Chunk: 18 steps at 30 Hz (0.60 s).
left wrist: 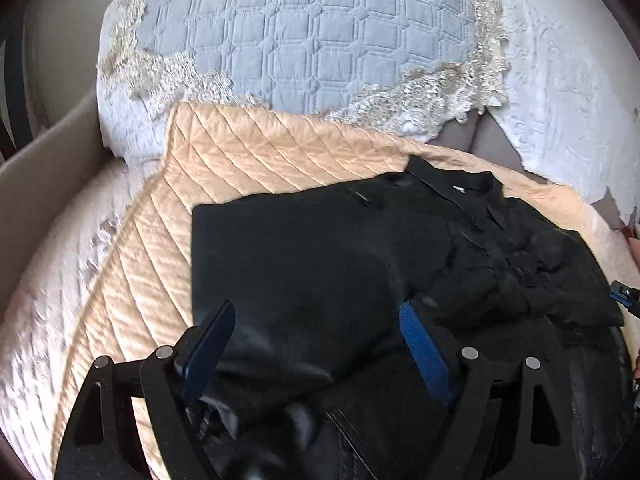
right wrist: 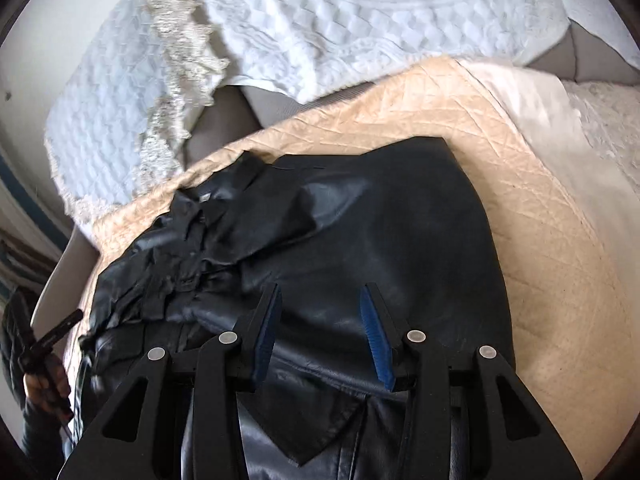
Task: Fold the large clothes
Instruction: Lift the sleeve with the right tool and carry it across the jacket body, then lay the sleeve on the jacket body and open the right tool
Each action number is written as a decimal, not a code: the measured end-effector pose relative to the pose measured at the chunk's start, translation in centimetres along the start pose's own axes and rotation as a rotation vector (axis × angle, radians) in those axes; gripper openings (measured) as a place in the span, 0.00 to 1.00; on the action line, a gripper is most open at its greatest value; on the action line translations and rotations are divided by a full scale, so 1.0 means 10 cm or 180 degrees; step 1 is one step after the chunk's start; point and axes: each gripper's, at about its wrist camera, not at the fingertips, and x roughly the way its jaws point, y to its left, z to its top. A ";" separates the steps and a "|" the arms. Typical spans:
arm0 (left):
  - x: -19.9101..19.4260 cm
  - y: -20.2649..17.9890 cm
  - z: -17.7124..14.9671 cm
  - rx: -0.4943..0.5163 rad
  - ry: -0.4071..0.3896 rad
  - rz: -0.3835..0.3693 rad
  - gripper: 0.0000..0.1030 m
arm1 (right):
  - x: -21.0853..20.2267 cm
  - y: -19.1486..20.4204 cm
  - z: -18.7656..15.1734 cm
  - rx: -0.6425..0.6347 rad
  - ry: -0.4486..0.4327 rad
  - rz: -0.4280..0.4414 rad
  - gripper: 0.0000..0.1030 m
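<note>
Spread across the bed, a peach quilted blanket [left wrist: 248, 152] is my landmark, and the black leather jacket [left wrist: 320, 248] lies on top of it. From my left wrist camera the jacket's left edge is a straight folded line, with a wide strip of bare blanket beyond it on that side. Its collar [left wrist: 452, 184] points toward the blanket's far edge, and behind that edge sits a blue quilted pillow with lace trim [left wrist: 304, 36] beside white textured bedding [left wrist: 560, 92].

My left gripper [left wrist: 316, 324] hangs over the jacket with its blue pads wide apart, nothing between them. My right gripper [right wrist: 320, 312] also stands spread over the leather, jaws empty; in that view bare blanket [right wrist: 540, 208] runs along the jacket's right side.

Crumpled dark lining [right wrist: 208, 240] bunches on the half of the jacket near the blanket's left edge in the right view, and I cannot sort sleeve from lining there. The jacket's near end is cut off below both gripper bodies. At the left rim of the right view, my left hand [right wrist: 44, 384] shows partly, blurred.
</note>
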 end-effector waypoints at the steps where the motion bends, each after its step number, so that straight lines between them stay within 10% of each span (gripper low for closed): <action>1: 0.09 0.01 0.00 0.0002 0.0079 0.0001 0.83 | 0.14 -0.04 -0.03 0.0016 0.0153 -0.0078 0.42; 5: 0.44 0.07 -0.12 -0.0033 0.0529 0.0083 0.80 | 0.24 -0.02 -0.08 -0.0019 0.0285 -0.0247 0.38; 12: -0.36 0.01 -0.34 0.0052 0.0122 -0.0183 0.80 | -0.38 0.16 -0.20 -0.0242 0.0011 -0.0246 0.40; 18: -0.56 0.18 -0.89 -0.0032 0.0372 -0.0138 0.80 | -0.50 -0.25 -0.56 0.0194 0.0211 -0.0489 0.40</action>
